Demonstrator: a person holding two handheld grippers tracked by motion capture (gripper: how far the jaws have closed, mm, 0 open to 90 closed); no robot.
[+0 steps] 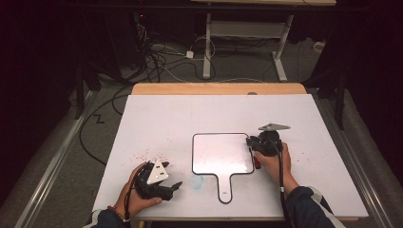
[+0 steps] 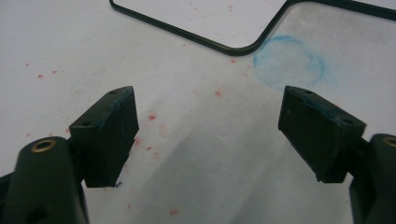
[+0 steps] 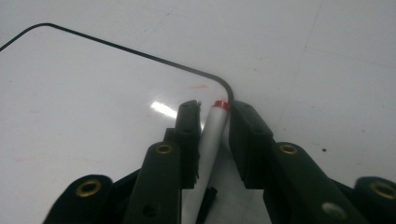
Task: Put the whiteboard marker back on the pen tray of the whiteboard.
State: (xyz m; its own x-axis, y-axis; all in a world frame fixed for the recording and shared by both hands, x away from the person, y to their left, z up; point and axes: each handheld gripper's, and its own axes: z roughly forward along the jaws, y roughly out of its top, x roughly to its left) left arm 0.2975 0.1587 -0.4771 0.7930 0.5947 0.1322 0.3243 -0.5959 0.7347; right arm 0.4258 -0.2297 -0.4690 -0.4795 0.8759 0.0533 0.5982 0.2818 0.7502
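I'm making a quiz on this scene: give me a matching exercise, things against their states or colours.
Things:
1. left tongs
2. right tongs
3. whiteboard
4. round smudge

States or colours:
A. shut on a marker
B. blue
C. open, holding nothing
D. white with a black rim and a handle

Pairs: 1-C, 2-A, 3-D, 4-B

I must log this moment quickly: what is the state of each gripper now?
Left gripper: open, holding nothing.
Right gripper: closed on the red marker, at the corner of the whiteboard.
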